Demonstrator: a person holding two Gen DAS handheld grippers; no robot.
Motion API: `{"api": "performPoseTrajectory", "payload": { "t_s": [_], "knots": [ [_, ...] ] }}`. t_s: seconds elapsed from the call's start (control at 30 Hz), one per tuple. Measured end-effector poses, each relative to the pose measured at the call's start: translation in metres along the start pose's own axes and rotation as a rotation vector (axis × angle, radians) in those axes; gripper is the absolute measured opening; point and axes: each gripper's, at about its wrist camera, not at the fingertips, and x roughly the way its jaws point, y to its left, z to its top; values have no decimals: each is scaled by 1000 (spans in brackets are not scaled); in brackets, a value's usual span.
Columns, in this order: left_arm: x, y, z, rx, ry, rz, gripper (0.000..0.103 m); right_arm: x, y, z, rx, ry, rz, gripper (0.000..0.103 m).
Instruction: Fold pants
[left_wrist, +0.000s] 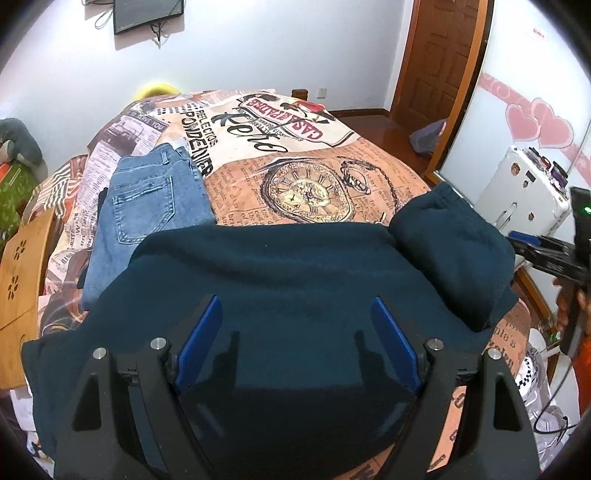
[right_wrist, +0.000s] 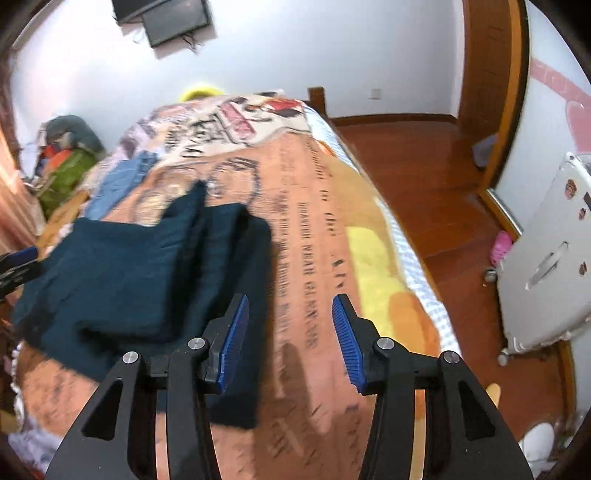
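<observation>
The dark teal fleece pants (left_wrist: 266, 266) are spread across the bed's printed newspaper-style blanket (left_wrist: 317, 173), with one end folded over itself at the right. The left gripper (left_wrist: 297, 332) is held just over them, blue-padded fingers (left_wrist: 201, 332) set wide apart, nothing clamped. The right gripper (right_wrist: 290, 339) is seen partly spread, empty, beside the folded edge. Folded blue jeans (left_wrist: 147, 206) are parked further back.

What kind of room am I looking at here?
Most likely a bedroom at home: a bed under a printed cover, a wooden door, and dark teal pants and folded jeans lying on the bed.
</observation>
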Motion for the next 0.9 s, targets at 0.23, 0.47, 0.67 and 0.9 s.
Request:
{"api": "performPoseTrajectory", "payload": {
  "t_s": [0.23,0.47,0.67,0.9],
  "knots": [
    [9,6,0,6,23,20,83,30,31,14,-71,45,61,44],
    [9,18,2,-26,14,21,83,19,83,28,-163,9,258,44],
    [4,24,4,-38,18,0,83,11,125,21,-263,-14,374,47],
    [13,10,9,-64,71,-124,83,9,108,10,-208,-6,311,48]
  ]
}}
